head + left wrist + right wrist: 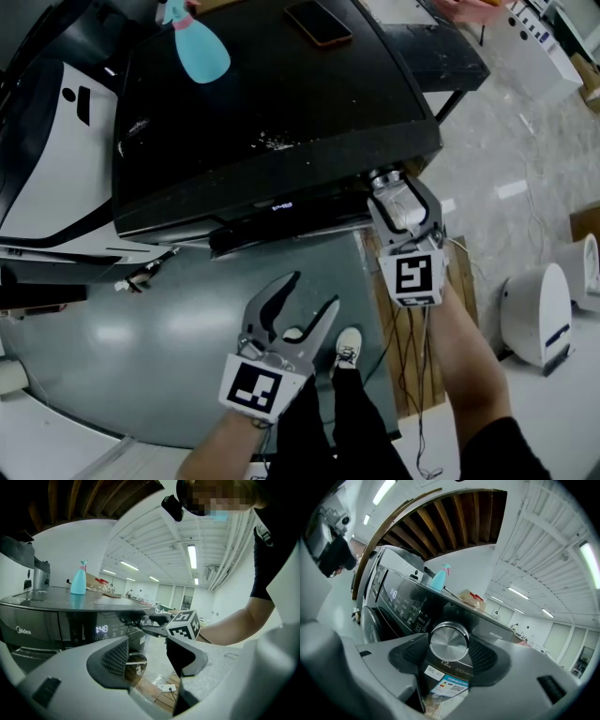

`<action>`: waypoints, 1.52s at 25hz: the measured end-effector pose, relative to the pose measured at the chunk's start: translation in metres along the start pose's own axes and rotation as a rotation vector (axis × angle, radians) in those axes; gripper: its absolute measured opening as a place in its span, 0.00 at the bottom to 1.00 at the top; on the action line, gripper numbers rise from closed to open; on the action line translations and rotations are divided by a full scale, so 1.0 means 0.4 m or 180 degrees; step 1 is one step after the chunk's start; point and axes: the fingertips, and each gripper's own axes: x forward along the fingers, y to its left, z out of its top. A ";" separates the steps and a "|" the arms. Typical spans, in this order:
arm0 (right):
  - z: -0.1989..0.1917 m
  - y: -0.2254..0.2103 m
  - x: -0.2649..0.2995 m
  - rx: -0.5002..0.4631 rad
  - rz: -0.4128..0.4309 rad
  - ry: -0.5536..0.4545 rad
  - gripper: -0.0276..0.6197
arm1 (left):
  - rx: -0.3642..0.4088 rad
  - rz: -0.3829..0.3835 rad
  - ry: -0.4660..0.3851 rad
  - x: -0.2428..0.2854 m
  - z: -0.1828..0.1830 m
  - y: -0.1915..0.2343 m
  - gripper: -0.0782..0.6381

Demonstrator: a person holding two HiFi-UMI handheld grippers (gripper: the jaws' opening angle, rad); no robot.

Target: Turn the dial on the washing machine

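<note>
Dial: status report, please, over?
Right gripper clamped on dial. Left gripper open, empty, off the machine. Nothing in the way.

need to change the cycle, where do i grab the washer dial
Take the dial by its round rim, pads on opposite sides, coming straight at the front panel: it is a short round knob facing outward. The right tool sits on it that way.

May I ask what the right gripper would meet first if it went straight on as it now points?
The silver dial, already between the jaws of the right gripper; how much depth remains is unclear.
</note>
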 end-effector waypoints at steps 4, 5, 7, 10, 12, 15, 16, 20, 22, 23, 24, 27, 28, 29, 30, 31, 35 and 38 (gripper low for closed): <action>-0.002 -0.003 -0.002 0.0349 0.0018 0.0015 0.45 | 0.0006 0.0018 -0.0002 0.000 0.003 0.007 0.43; -0.002 -0.005 -0.002 0.0501 0.0045 0.0005 0.45 | 0.0009 0.0020 -0.0003 0.002 0.004 0.009 0.43; -0.001 -0.012 0.000 0.0842 0.0125 -0.0067 0.45 | 0.0025 0.0017 -0.0001 0.007 0.006 0.011 0.43; -0.007 -0.022 0.005 0.1277 0.0212 -0.0202 0.45 | 0.0084 0.0001 0.0007 0.020 0.013 0.016 0.43; -0.006 -0.024 0.004 0.1353 0.0211 -0.0210 0.45 | 0.0124 0.0001 -0.0010 0.031 0.024 0.020 0.43; -0.006 -0.023 0.004 0.1280 0.0195 -0.0209 0.45 | 0.0174 -0.0001 -0.0033 0.041 0.038 0.026 0.43; -0.007 -0.022 0.004 0.1242 0.0193 -0.0212 0.45 | 0.0188 -0.0004 -0.0036 0.043 0.041 0.026 0.43; -0.006 -0.018 -0.001 0.1077 0.0195 -0.0207 0.46 | 0.0205 -0.0009 -0.0040 0.051 0.046 0.028 0.43; -0.004 -0.011 -0.009 0.0907 0.0183 -0.0116 0.46 | 0.0203 -0.0010 -0.0039 0.056 0.047 0.029 0.43; -0.004 -0.008 -0.012 0.0808 0.0171 -0.0065 0.47 | 0.0204 -0.0009 -0.0038 0.059 0.047 0.031 0.43; -0.004 -0.006 -0.014 0.0711 0.0158 -0.0040 0.47 | 0.0205 -0.0007 -0.0037 0.062 0.047 0.032 0.43; 0.000 -0.004 -0.015 0.0486 0.0115 -0.0043 0.48 | 0.0228 -0.0009 -0.0034 0.070 0.051 0.038 0.43; 0.002 -0.006 -0.015 0.0429 0.0100 -0.0051 0.48 | 0.0235 -0.0011 -0.0033 0.073 0.052 0.040 0.43; 0.004 -0.007 -0.014 0.0376 0.0086 -0.0057 0.48 | 0.0239 -0.0013 -0.0033 0.076 0.053 0.041 0.43; 0.006 -0.009 -0.014 0.0323 0.0075 -0.0063 0.48 | 0.0243 -0.0015 -0.0033 0.079 0.054 0.043 0.43; 0.008 -0.010 -0.013 0.0270 0.0066 -0.0068 0.48 | 0.0247 -0.0017 -0.0033 0.082 0.054 0.044 0.43; 0.015 -0.009 -0.009 0.0040 0.0061 -0.0085 0.48 | 0.0231 -0.0033 -0.0025 0.095 0.051 0.048 0.43; 0.016 -0.003 -0.008 -0.0048 0.0049 -0.0090 0.44 | 0.0208 -0.0042 -0.0038 0.103 0.052 0.050 0.43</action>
